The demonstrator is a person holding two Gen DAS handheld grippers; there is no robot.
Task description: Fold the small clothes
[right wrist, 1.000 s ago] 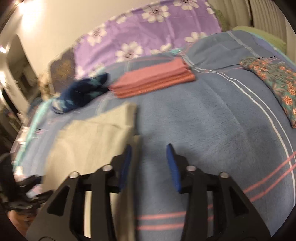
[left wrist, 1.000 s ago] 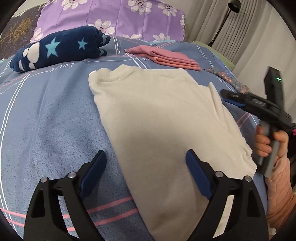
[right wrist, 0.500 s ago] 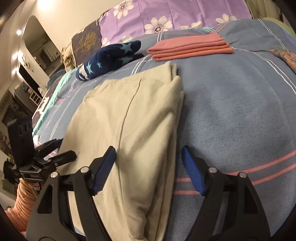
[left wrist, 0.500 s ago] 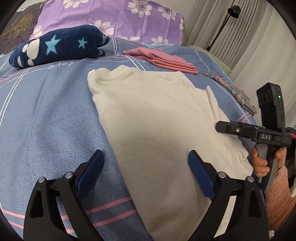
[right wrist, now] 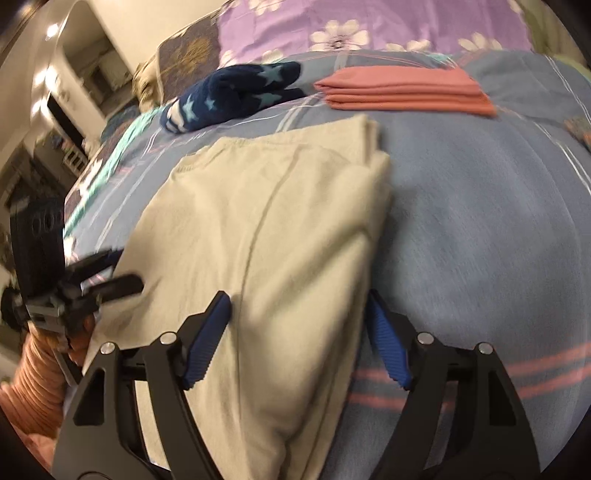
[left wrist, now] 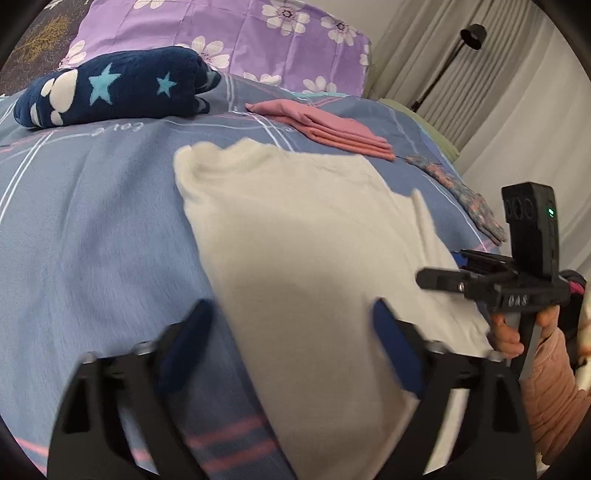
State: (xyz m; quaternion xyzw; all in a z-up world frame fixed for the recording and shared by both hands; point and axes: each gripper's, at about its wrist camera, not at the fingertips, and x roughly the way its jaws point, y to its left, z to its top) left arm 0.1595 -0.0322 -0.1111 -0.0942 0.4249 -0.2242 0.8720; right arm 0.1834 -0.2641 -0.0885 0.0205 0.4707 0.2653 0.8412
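Nearest the left wrist camera, the left hand-held gripper (left wrist: 288,332) hangs over the near left edge of the cream shirt (left wrist: 314,236), its jaws fairly wide but just drawn closer, their pads gripping nothing; one finger is over the blue bedspread (left wrist: 92,229), the other over the cloth. In the right wrist view, the right hand-held gripper (right wrist: 299,332) straddles the shirt's doubled right edge (right wrist: 280,229) with jaws wide, after a slight narrowing, pads not pressing on the fabric. The shirt lies flat on the bed, its sides folded in, its collar at the far end. A hand (left wrist: 517,332) in a pink sleeve (left wrist: 550,398) carries the right gripper's handle. Farther off lie a folded pink garment (left wrist: 332,127), a patterned cloth (left wrist: 465,195) and a navy star-print bundle (left wrist: 114,92). Beyond them stands a purple flowered pillow (left wrist: 229,29), with a floor lamp (left wrist: 469,40) against the curtains (left wrist: 517,110).
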